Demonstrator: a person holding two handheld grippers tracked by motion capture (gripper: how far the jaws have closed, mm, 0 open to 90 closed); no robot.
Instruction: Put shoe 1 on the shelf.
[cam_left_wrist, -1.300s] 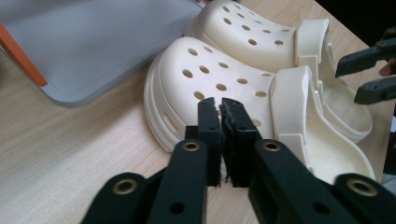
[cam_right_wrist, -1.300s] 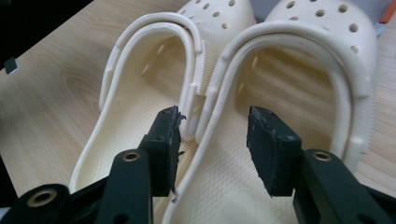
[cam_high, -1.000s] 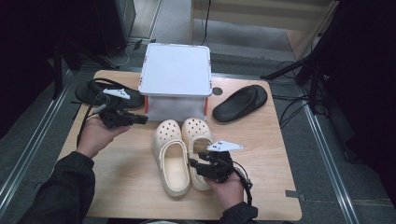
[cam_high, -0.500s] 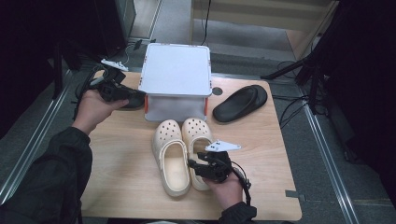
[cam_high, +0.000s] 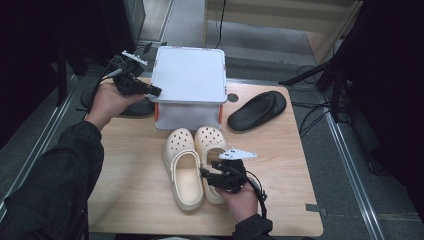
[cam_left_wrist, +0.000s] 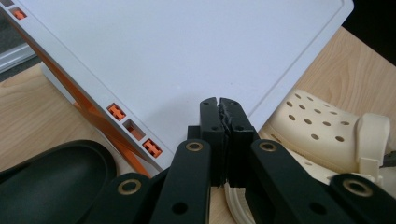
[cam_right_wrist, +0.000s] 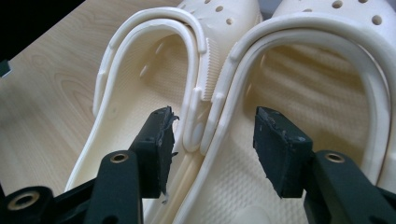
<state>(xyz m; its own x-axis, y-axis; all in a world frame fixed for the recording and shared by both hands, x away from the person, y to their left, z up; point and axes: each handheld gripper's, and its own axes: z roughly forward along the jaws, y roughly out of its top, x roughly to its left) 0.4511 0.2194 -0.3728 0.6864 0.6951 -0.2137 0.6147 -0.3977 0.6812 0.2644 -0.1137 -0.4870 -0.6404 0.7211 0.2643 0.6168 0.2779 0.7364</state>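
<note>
1. Jaws of my left gripper (cam_left_wrist: 219, 105) are pressed together on nothing, over the white box lid (cam_high: 189, 75).
2. My right gripper (cam_right_wrist: 212, 140) gapes wide, straddling the touching inner rims of the cream clogs (cam_high: 192, 162) mid-table.
3. Black sandals (cam_high: 257, 110) flank the box.

- No text, label, brand, number or sign can be read in any of the views.
- The white lid of the box (cam_high: 189, 75) at the far edge of the bench (cam_high: 130, 200) is plain, with no printing on it.
- The cream clogs (cam_high: 192, 162) at the near middle and the black slide (cam_high: 256, 110) by the far right corner show no legible mark.
- The black gripper jaws carry no lettering.
</note>
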